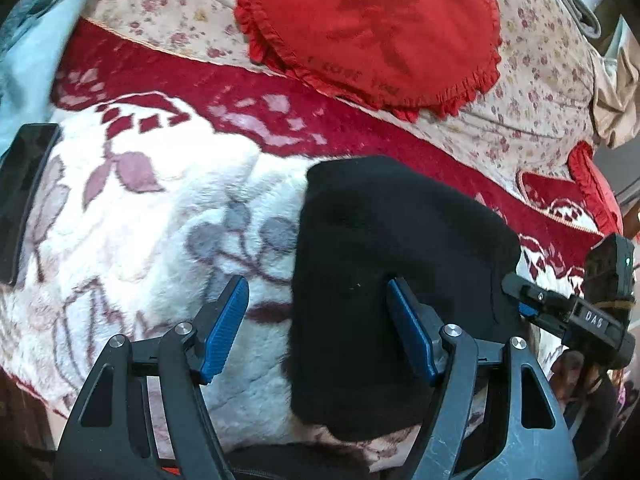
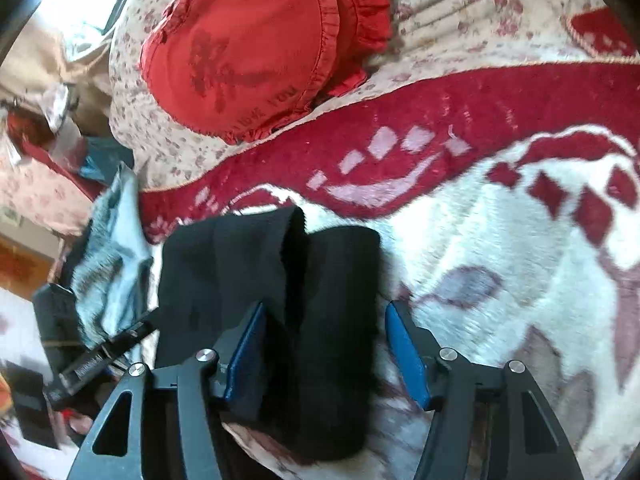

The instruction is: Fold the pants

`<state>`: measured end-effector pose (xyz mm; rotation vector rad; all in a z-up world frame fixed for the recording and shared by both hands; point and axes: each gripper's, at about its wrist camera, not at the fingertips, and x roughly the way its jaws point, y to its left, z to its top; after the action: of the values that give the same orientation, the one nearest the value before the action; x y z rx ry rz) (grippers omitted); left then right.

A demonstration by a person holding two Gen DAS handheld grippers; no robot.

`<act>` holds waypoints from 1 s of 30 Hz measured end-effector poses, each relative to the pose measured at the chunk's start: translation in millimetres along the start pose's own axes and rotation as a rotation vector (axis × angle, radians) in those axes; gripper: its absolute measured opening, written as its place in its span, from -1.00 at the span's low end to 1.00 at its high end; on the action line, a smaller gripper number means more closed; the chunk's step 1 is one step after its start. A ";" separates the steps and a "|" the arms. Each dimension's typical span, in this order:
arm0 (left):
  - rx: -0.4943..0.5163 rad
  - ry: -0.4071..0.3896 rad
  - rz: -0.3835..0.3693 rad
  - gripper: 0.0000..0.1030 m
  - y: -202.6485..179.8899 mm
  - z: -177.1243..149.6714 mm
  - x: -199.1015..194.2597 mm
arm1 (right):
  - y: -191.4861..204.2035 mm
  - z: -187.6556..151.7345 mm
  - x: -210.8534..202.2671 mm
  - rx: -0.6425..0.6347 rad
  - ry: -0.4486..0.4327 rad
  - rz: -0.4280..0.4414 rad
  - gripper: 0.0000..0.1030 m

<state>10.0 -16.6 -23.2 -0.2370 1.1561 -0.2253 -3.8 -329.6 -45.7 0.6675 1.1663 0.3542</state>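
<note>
The black pants [image 1: 384, 248] lie folded into a compact block on the white and red floral blanket [image 1: 152, 208]. My left gripper [image 1: 316, 300] is open, its right finger over the pants' left part and its left finger over the blanket. In the right wrist view the pants [image 2: 256, 272] show two stacked folds with a crease between them. My right gripper [image 2: 326, 320] is open, straddling the right fold of the pants. The right gripper [image 1: 560, 308] also shows at the pants' right edge in the left wrist view.
A red ruffled heart cushion [image 1: 368, 28] lies on a floral sheet [image 1: 532, 92] beyond the blanket. A second red cushion [image 1: 592, 184] is at the right. A grey-blue garment [image 2: 112, 256] lies left of the pants. A dark flat object [image 1: 24, 196] sits at the left edge.
</note>
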 end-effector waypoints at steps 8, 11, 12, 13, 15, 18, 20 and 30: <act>-0.001 0.004 -0.070 -0.10 -6.8 3.4 -2.5 | 24.3 -2.5 -8.3 -0.122 -0.059 -0.055 -0.35; 0.028 -0.030 -0.072 -0.28 -14.2 11.8 -13.0 | 28.5 3.6 -18.5 -0.138 -0.092 -0.035 -0.44; 0.031 -0.041 -0.082 -0.29 -15.9 16.3 -16.4 | 29.8 6.4 -21.3 -0.145 -0.102 -0.031 -0.45; 0.035 -0.055 -0.092 -0.29 -17.5 22.0 -19.7 | 32.2 10.6 -24.0 -0.153 -0.113 -0.031 -0.45; 0.053 -0.089 -0.099 -0.29 -23.8 35.0 -24.8 | 36.0 21.5 -28.6 -0.165 -0.137 -0.031 -0.45; 0.101 -0.117 -0.123 -0.39 -36.2 50.9 -20.3 | 39.0 40.0 -31.6 -0.173 -0.178 -0.023 -0.45; 0.135 -0.110 -0.095 -0.39 -46.3 57.9 -7.5 | 37.8 53.8 -22.4 -0.173 -0.175 -0.019 -0.46; 0.134 -0.090 0.011 -0.39 -41.5 42.8 7.2 | 11.4 54.9 -34.7 -0.107 -0.213 -0.189 -0.47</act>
<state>50.0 -55.4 -0.6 -0.1213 1.0484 -0.2788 35.2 -357.4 -0.3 0.4837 0.9910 0.1791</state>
